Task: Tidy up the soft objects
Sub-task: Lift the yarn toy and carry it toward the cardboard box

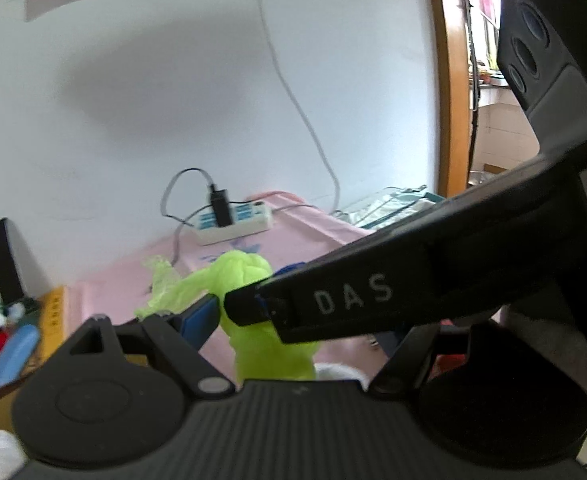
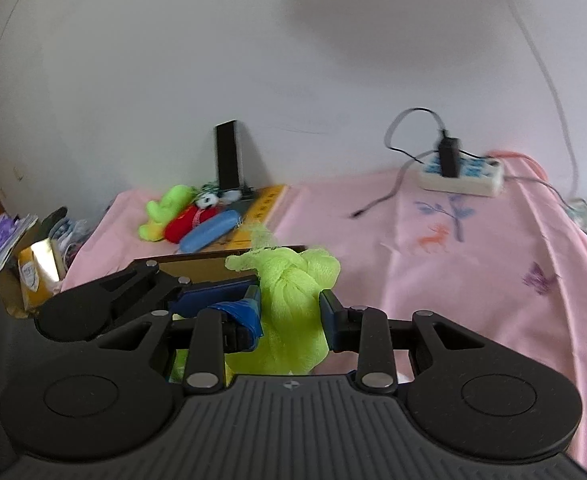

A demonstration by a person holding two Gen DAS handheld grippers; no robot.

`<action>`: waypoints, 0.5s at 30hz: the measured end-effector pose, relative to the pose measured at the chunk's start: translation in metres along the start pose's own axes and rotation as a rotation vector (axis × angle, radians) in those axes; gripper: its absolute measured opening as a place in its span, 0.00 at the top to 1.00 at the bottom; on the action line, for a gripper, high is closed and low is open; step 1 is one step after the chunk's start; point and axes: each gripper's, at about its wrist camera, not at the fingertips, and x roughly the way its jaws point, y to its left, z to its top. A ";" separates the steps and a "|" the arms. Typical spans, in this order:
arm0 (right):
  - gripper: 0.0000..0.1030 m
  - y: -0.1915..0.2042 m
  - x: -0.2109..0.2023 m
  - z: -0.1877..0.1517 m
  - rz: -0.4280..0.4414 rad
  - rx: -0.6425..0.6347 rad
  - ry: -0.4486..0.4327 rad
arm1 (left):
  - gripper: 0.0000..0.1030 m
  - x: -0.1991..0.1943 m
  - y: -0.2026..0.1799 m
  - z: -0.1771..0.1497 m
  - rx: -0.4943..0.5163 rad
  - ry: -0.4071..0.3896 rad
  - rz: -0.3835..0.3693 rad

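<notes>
Right gripper (image 2: pixel 291 312) fingers clenched on knotted lime-green mesh cloth (image 2: pixel 293 300), left gripper (image 1: pixel 237 312) fingers also grasping it, lower cloth hidden, right finger blocked.

Your two wrist cameras look forward and slightly down along their fingers, close over the pink cloth (image 2: pixel 473 280); both views share the power strip (image 1: pixel 235 225) by the wall.

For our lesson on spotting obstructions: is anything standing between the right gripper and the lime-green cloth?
Nothing visible stands between them. The lime-green cloth already sits between the right gripper's two fingers, which press on it from both sides above the pink tablecloth.
</notes>
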 end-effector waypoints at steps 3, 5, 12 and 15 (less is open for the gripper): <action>0.86 0.020 0.017 0.000 0.010 -0.031 0.003 | 0.29 -0.006 0.026 -0.009 -0.003 0.008 0.016; 0.86 0.032 0.031 0.001 0.010 -0.048 0.017 | 0.29 -0.008 0.041 -0.014 -0.004 0.022 0.016; 0.86 0.061 0.083 0.005 -0.038 -0.085 0.094 | 0.29 0.015 0.100 -0.033 -0.063 0.095 -0.030; 0.86 0.064 0.105 0.004 -0.057 -0.081 0.139 | 0.29 0.029 0.117 -0.043 -0.092 0.137 -0.052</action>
